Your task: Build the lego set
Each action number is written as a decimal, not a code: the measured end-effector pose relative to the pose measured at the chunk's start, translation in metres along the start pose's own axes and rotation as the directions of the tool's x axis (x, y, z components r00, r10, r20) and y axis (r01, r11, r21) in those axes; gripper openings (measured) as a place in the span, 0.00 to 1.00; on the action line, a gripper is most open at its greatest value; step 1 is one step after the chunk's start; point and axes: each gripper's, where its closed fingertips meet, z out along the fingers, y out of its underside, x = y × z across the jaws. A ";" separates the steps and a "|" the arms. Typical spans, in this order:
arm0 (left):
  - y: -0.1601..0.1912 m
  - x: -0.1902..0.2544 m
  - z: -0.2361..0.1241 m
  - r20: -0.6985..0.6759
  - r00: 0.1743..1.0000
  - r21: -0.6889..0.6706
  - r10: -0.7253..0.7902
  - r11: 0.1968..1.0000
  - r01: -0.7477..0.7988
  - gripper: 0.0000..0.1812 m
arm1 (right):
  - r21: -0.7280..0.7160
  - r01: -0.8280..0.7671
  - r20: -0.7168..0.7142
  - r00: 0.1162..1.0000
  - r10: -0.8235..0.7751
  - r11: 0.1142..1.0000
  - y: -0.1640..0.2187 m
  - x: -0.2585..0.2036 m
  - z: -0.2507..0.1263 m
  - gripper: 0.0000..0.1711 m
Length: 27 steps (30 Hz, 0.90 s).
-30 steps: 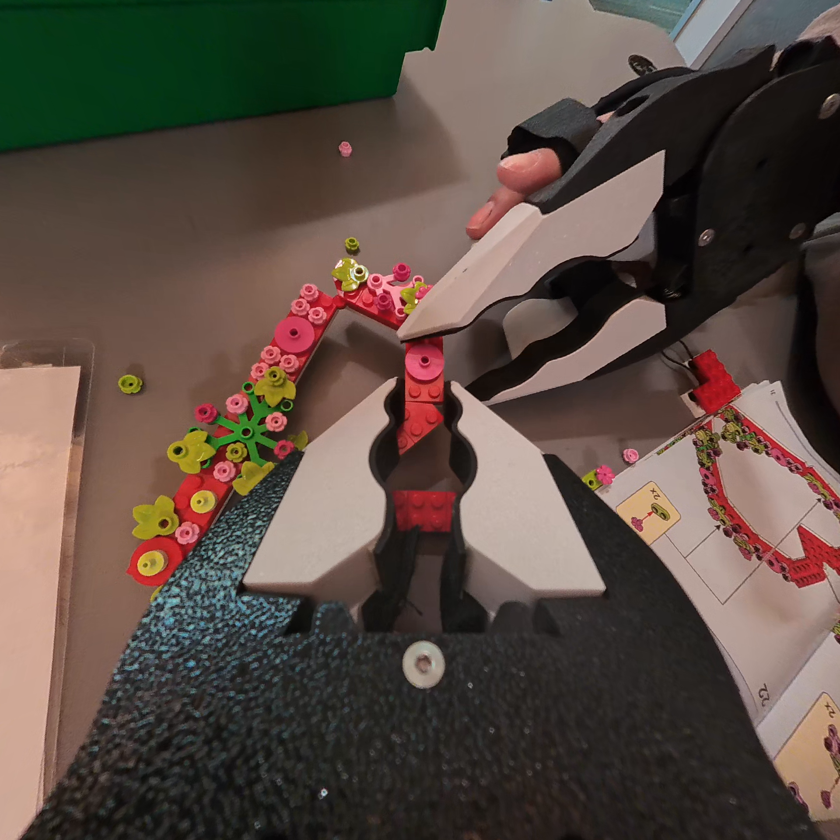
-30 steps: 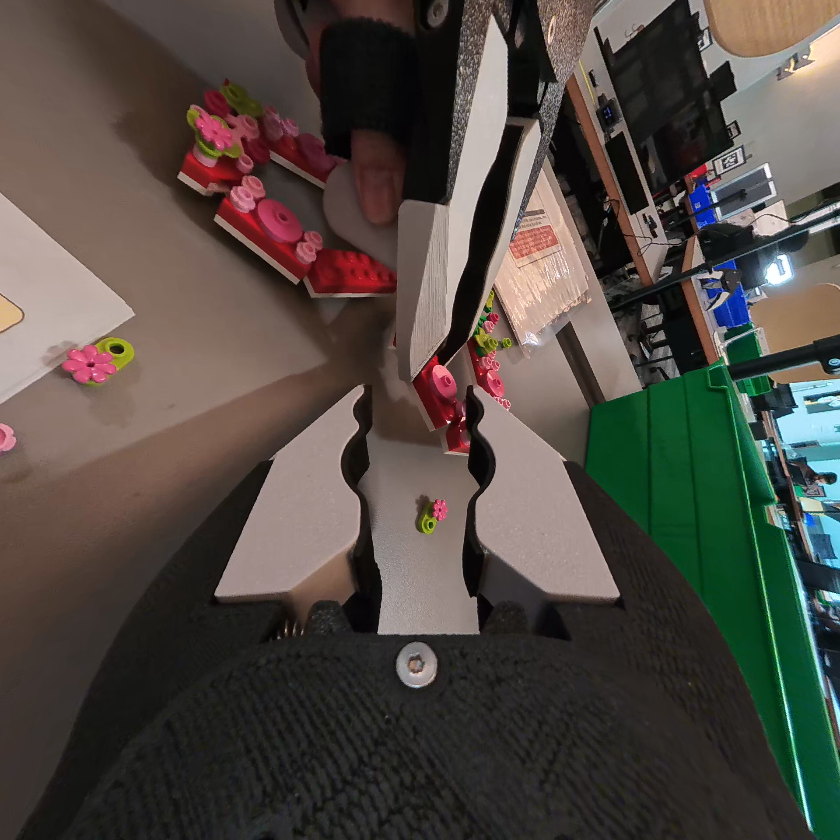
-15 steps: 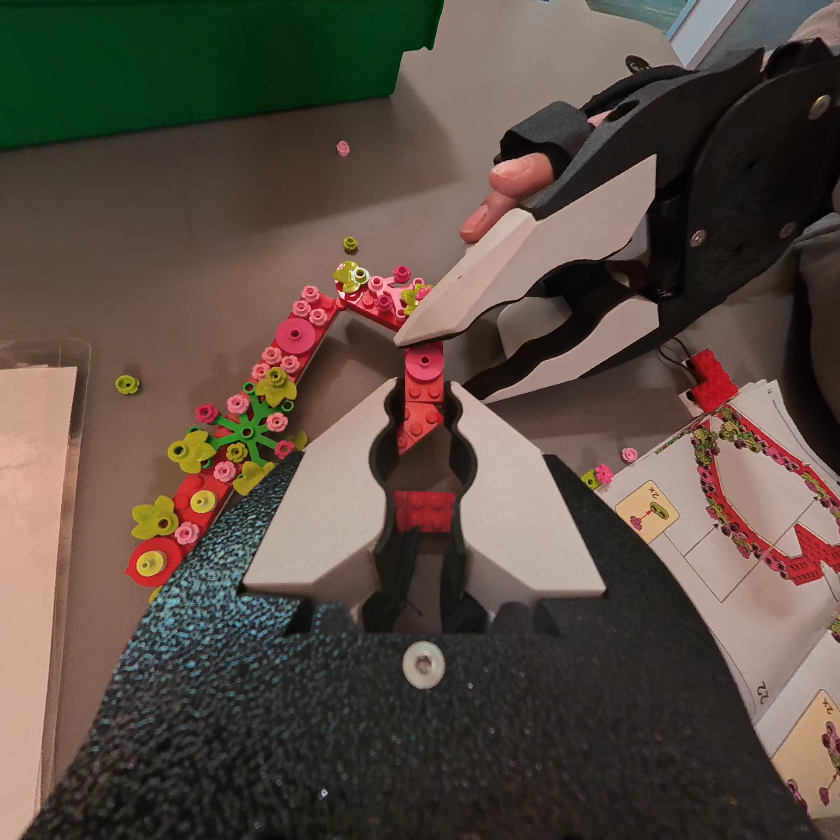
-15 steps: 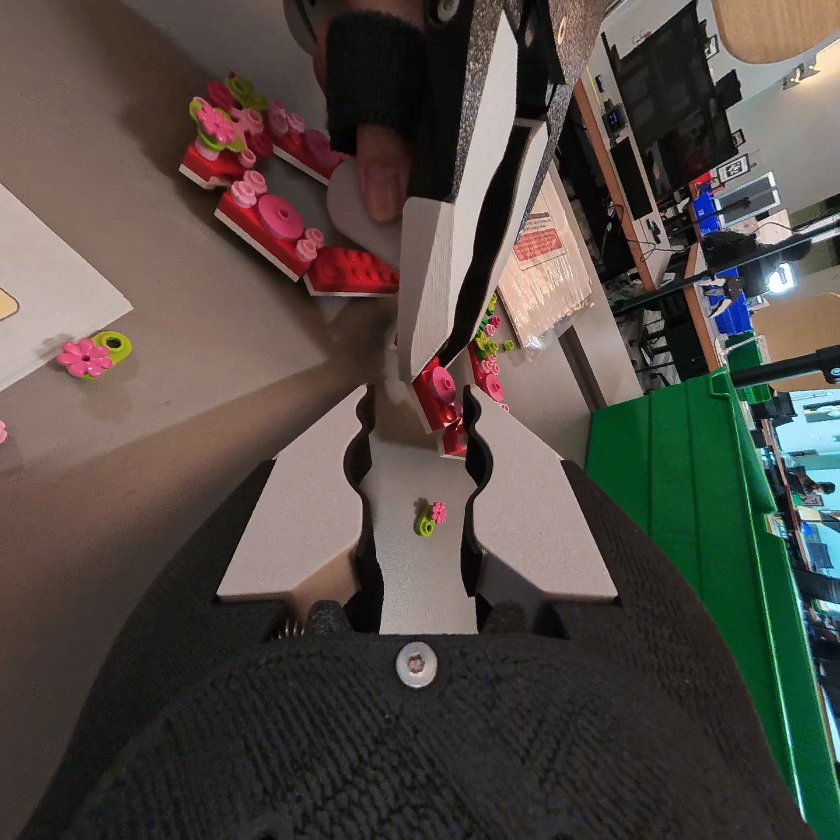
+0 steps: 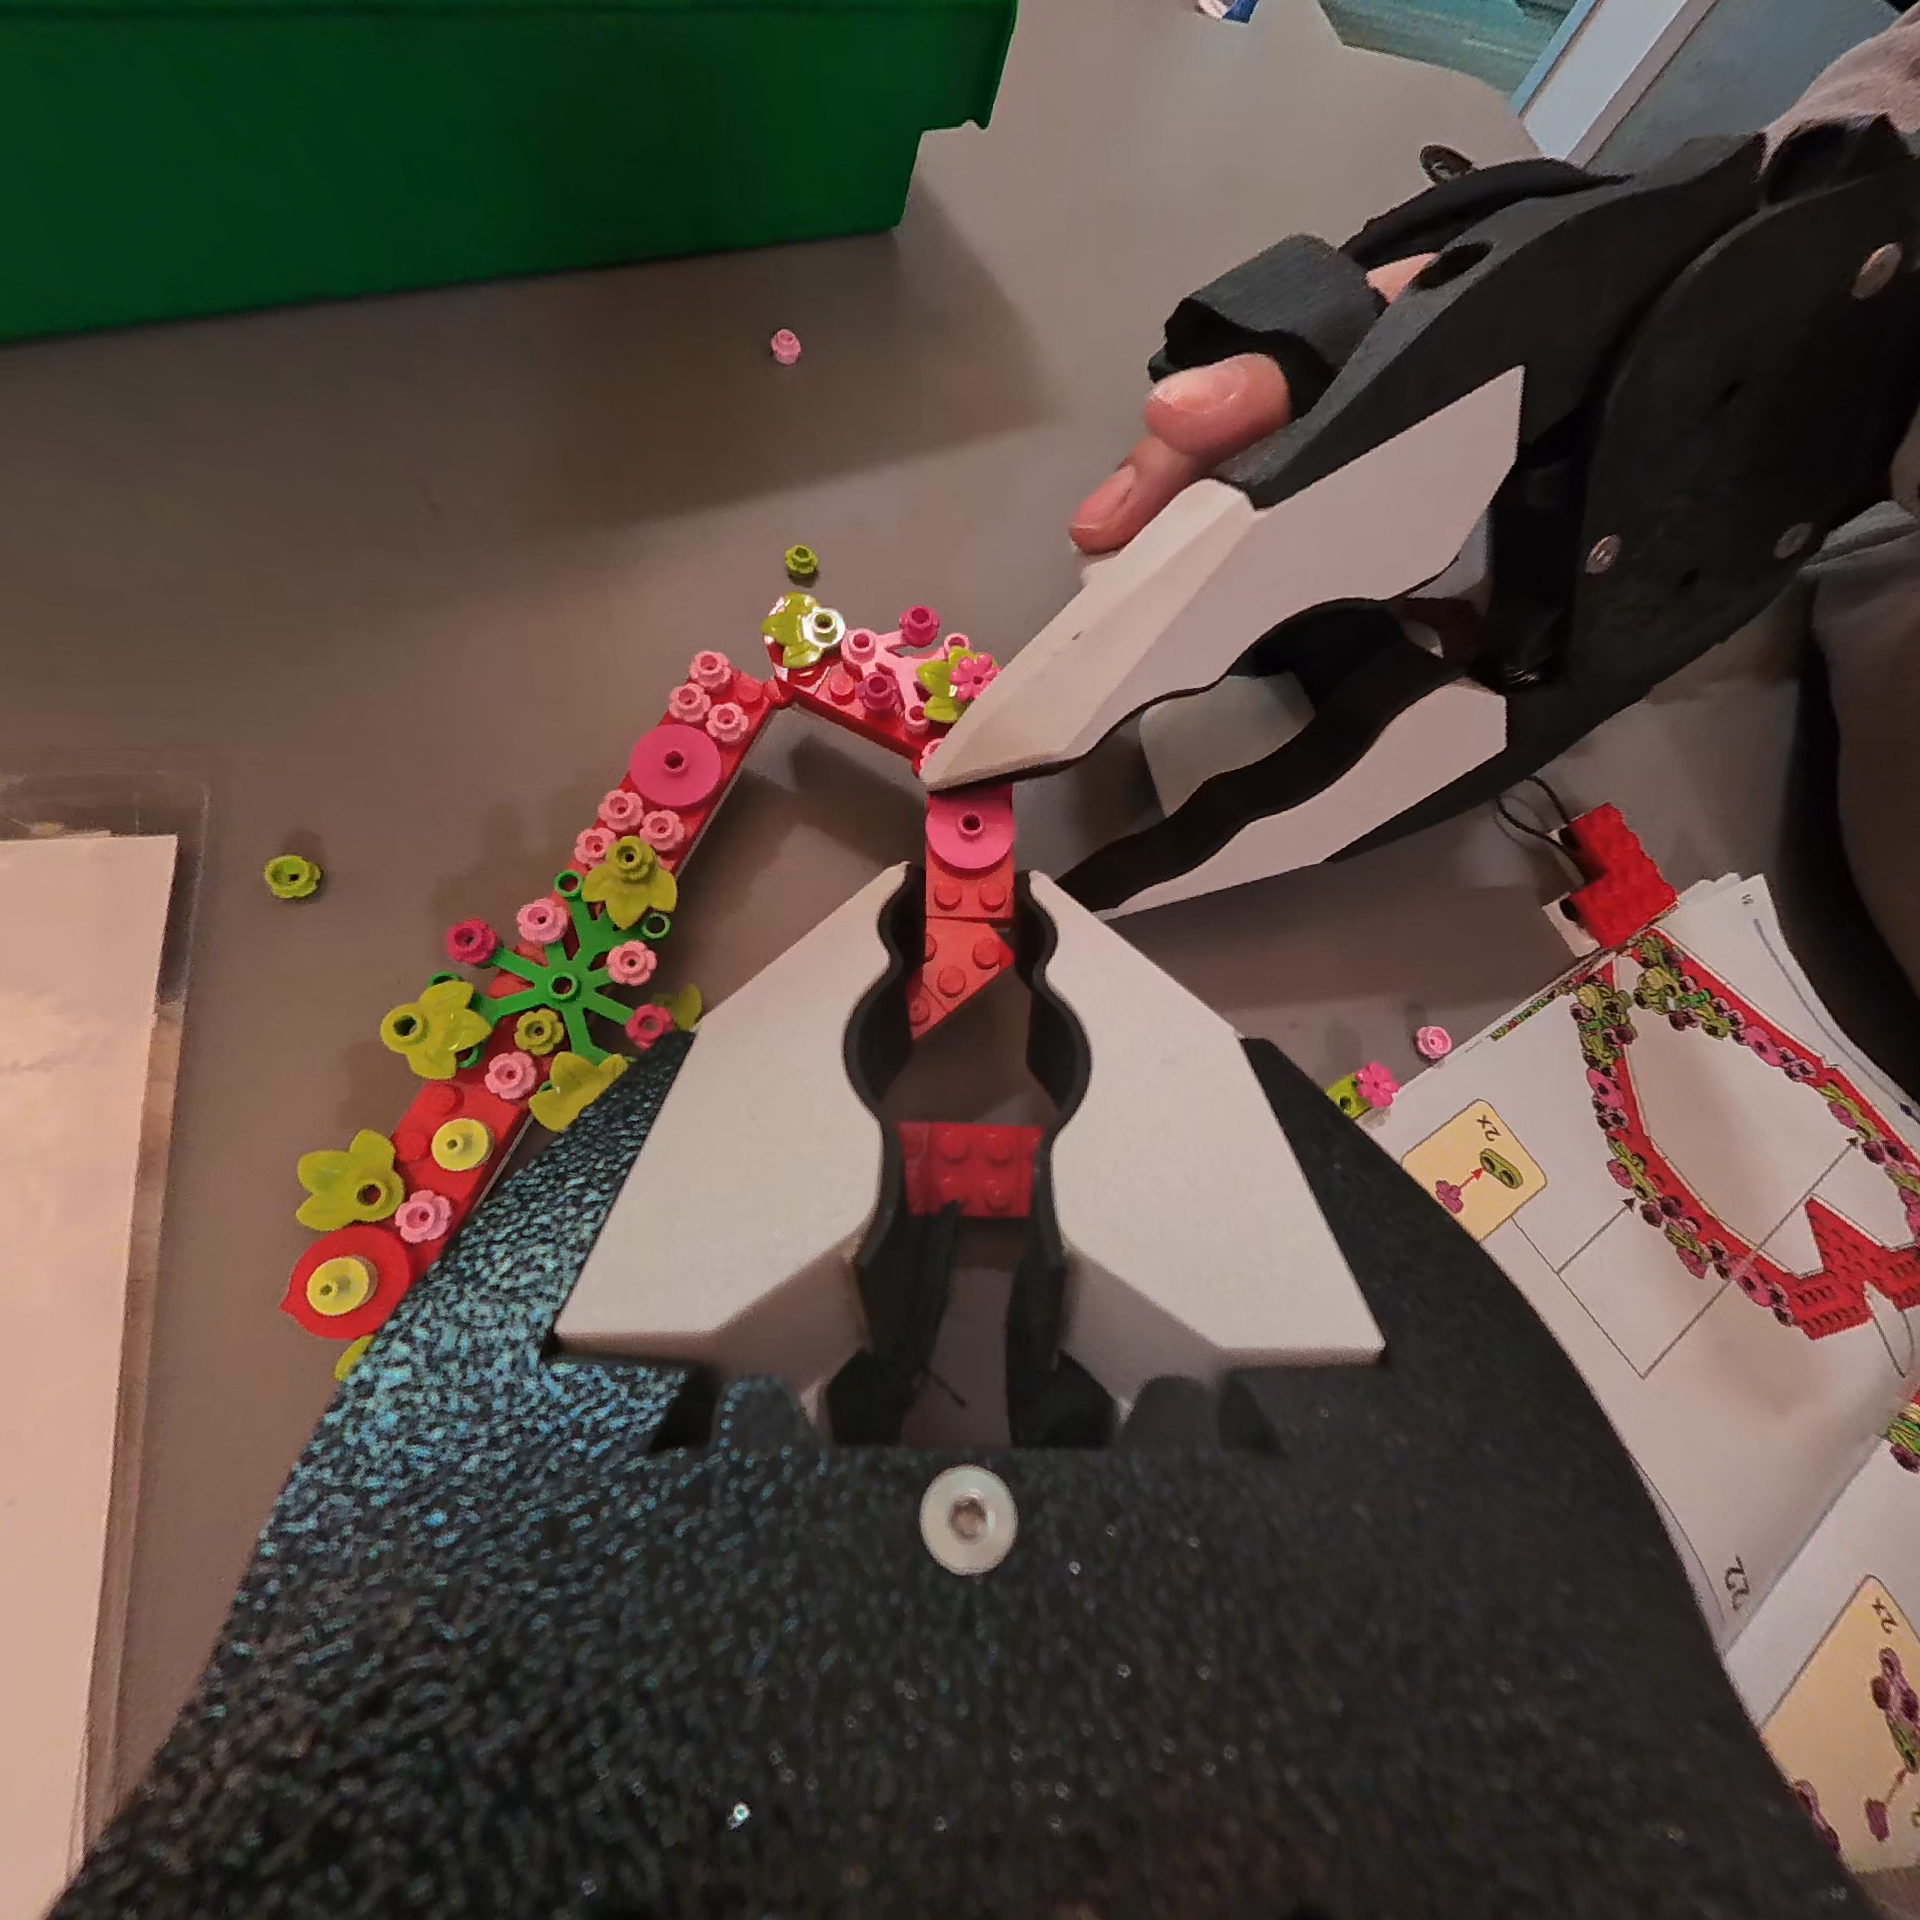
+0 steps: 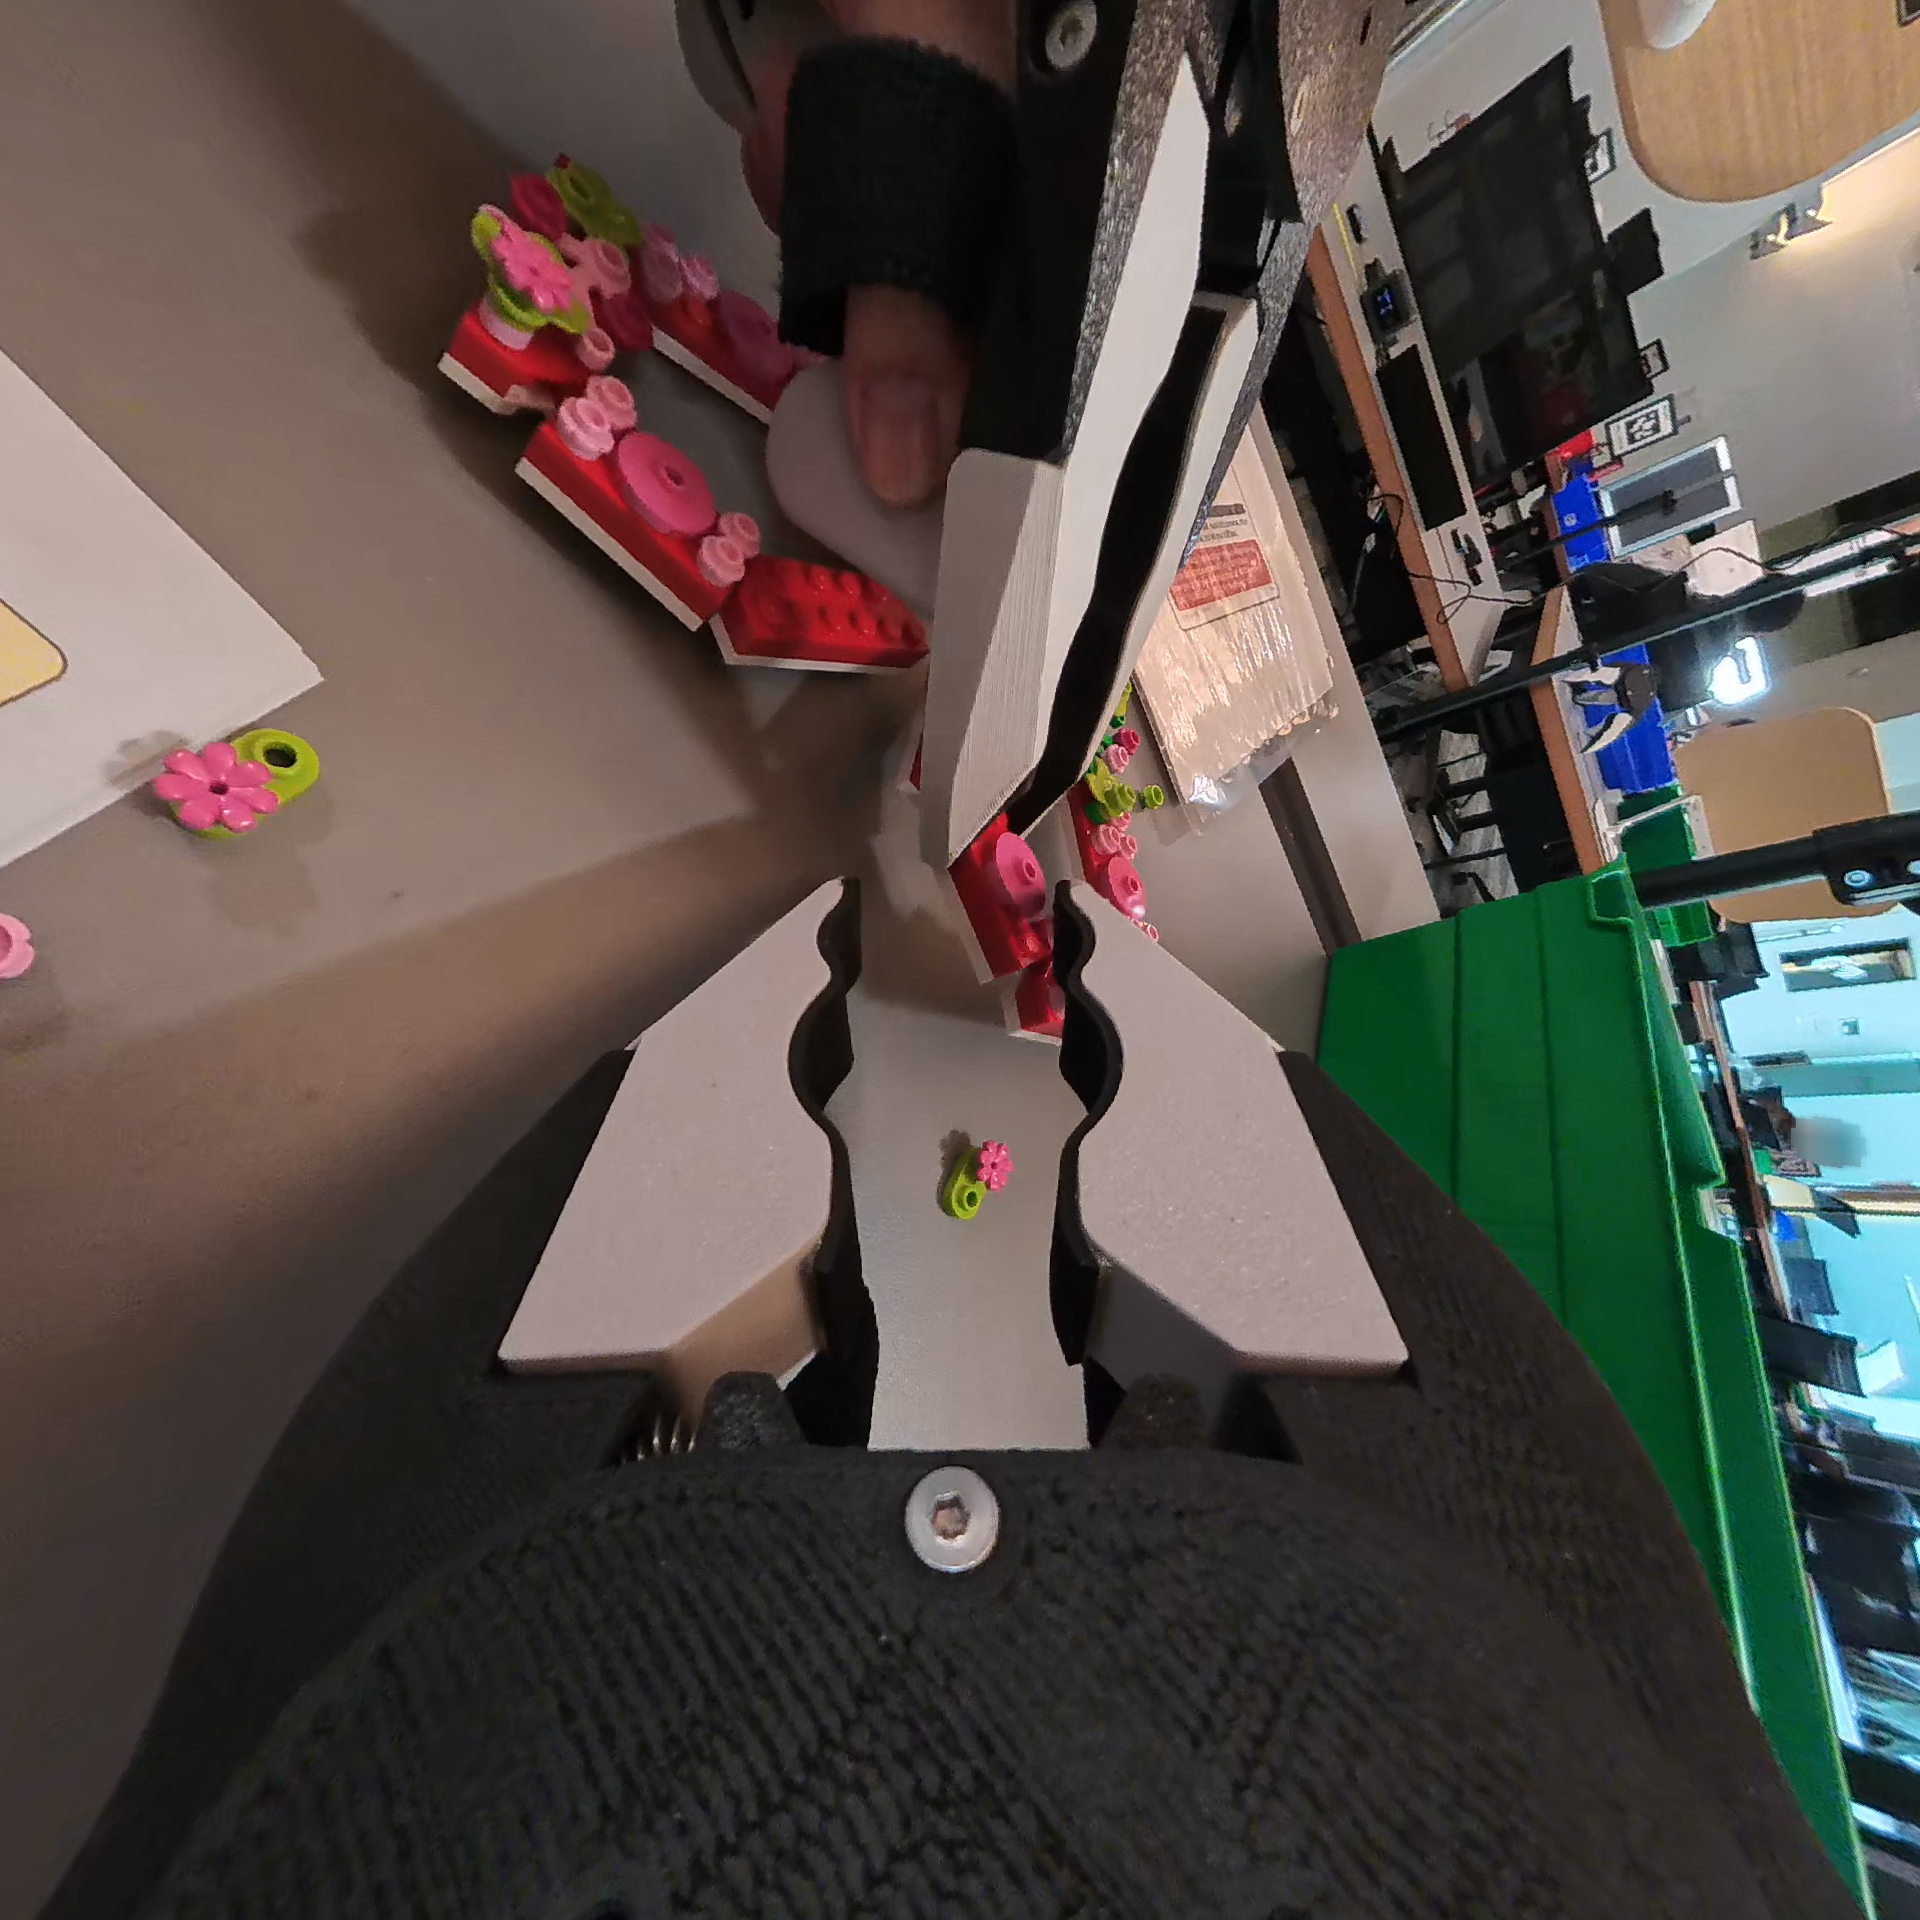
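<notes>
A red lego frame [image 5: 665, 764] studded with pink and lime flowers lies on the grey table, bent into an open loop. My left gripper [image 5: 968, 883] is shut on the frame's bare red arm [image 5: 961, 935], just below a pink round plate. My right gripper [image 5: 997, 831] comes in from the right, turned on its side and open. Its upper fingertip [image 5: 966, 753] touches the frame's corner joint. In the right wrist view, the right gripper [image 6: 956, 894] straddles the same red arm [image 6: 997, 904]. A small lime-and-pink flower piece [image 6: 977, 1174] sits on a pale surface between its fingers.
A green bin [image 5: 416, 135] stands at the back. An instruction booklet [image 5: 1610, 1247] lies at the right with a red brick [image 5: 1616, 873] on its corner and a flower piece [image 5: 1361, 1086] at its edge. Loose studs [image 5: 291, 875] are scattered around. A bagged sheet [image 5: 73, 1143] lies at the left. Only a small space, under 4 cm, lies between the two pairs of fingers.
Almost nothing. My right gripper has tilted slightly while its fingertip stays on the frame's corner. My left gripper keeps its hold on the red arm.
</notes>
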 end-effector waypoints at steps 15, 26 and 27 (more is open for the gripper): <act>0.003 0.001 -0.002 -0.008 1.000 -0.015 -0.008 1.000 0.008 0.09 | 0.022 0.111 -0.025 0.994 -0.110 0.994 -0.002 0.010 -0.006 0.25; 0.023 -0.002 -0.003 0.059 0.995 -0.184 0.079 0.981 -0.067 0.09 | 0.110 -0.233 0.045 0.972 0.229 0.966 0.008 0.027 -0.016 0.24; 0.024 -0.002 -0.005 0.067 0.994 -0.193 0.088 0.978 -0.074 0.09 | 0.105 -0.269 0.063 0.963 0.264 0.957 0.010 0.030 -0.014 0.22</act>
